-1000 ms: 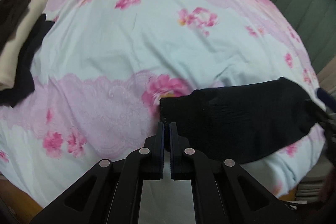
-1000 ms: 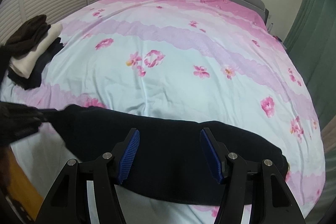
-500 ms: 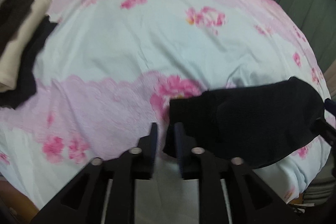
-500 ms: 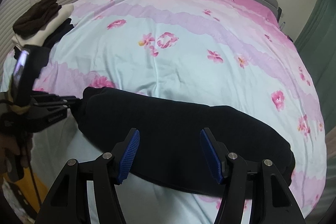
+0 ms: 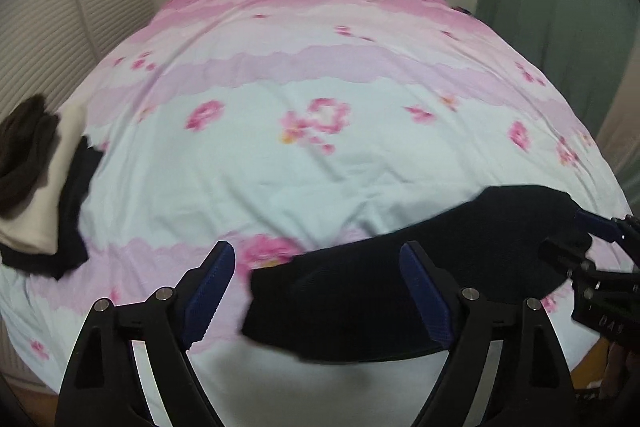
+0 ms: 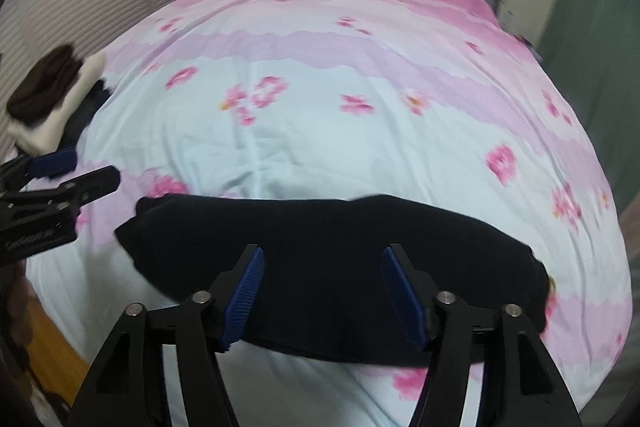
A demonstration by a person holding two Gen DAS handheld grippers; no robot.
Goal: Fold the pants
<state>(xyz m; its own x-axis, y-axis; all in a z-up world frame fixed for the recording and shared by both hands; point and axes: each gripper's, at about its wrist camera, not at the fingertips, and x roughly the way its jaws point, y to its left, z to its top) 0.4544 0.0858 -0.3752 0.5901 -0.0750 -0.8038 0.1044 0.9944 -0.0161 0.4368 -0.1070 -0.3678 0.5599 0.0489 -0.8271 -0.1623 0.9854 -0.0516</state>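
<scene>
Pants (image 6: 328, 267), black and folded into a long strip, are laid across the near end of the floral bedspread (image 5: 320, 167). Left gripper (image 5: 320, 287) is spread wide, nothing held, and right gripper (image 6: 320, 291) is parted and empty too. A clothes pile (image 5: 36, 183) is seen at the left edge

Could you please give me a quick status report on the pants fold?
Left gripper open, right gripper open. Black pants folded flat on bedspread. Nothing in the way.
</scene>
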